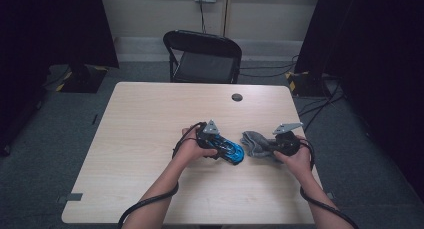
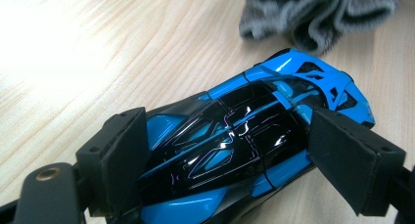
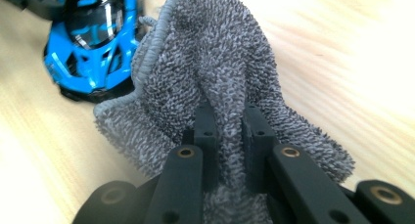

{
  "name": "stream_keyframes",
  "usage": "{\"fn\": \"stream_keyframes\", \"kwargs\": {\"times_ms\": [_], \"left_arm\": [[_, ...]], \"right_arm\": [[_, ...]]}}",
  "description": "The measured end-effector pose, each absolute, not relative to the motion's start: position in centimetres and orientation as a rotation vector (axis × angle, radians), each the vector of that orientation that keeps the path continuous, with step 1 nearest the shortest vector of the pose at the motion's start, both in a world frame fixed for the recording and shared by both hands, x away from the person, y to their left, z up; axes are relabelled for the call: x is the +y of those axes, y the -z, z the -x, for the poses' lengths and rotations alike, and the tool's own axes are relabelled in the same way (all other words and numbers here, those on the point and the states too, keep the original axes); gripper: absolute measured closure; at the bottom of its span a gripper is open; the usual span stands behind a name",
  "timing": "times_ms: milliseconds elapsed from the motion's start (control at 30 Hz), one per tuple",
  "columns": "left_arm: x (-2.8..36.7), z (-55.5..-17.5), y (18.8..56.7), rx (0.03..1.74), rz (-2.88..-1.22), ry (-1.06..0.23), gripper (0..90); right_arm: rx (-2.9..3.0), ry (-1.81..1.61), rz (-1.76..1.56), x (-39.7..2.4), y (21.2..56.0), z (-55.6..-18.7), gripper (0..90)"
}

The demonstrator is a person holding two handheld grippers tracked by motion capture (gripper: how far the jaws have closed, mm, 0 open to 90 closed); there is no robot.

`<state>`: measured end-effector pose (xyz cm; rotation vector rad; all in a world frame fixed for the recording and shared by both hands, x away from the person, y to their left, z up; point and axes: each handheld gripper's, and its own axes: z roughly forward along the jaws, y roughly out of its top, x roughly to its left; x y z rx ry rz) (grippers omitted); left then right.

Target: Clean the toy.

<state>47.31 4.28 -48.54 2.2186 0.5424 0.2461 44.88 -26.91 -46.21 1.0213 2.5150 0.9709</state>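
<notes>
Toy car (image 2: 244, 141), blue and black, is lying on the wooden table (image 1: 150, 139) near the front middle, and the left gripper (image 1: 216, 148) is clamping it across its body, one black pad against each side. Just beside the car's pointed end, a grey cloth (image 3: 210, 82) is bunching up, its edge touching or nearly touching the car. The right gripper (image 3: 229, 136) is pinching a fold of that cloth, its fingers (image 3: 205, 131) pressing tightly together on the fabric. A black chair (image 1: 205, 56) is standing beyond the table's far edge.
</notes>
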Motion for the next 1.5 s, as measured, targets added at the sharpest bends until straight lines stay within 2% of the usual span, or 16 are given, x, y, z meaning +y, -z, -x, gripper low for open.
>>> {"fn": "stream_keyframes", "kwargs": {"times_ms": [200, 400, 800, 1500], "left_arm": [[4.3, -47.3, 48.6, 0.542, -2.215, -0.247, 15.4], [4.3, -47.3, 48.6, 0.542, -2.21, -0.249, 15.4], [4.4, -47.3, 48.7, 0.533, -2.201, -0.249, 15.4], [4.2, -47.1, 48.9, 0.526, -2.175, -0.242, 15.4]], "right_arm": [[2.436, -1.0, -1.105, -28.0, 45.0, -45.7, 80.6], [2.379, -0.996, -1.141, -27.2, 44.3, -47.3, 80.6], [2.387, -0.973, -1.116, -22.2, 43.6, -50.6, 80.5], [2.375, -1.009, -1.157, -14.3, 46.2, -54.5, 80.4]]}}
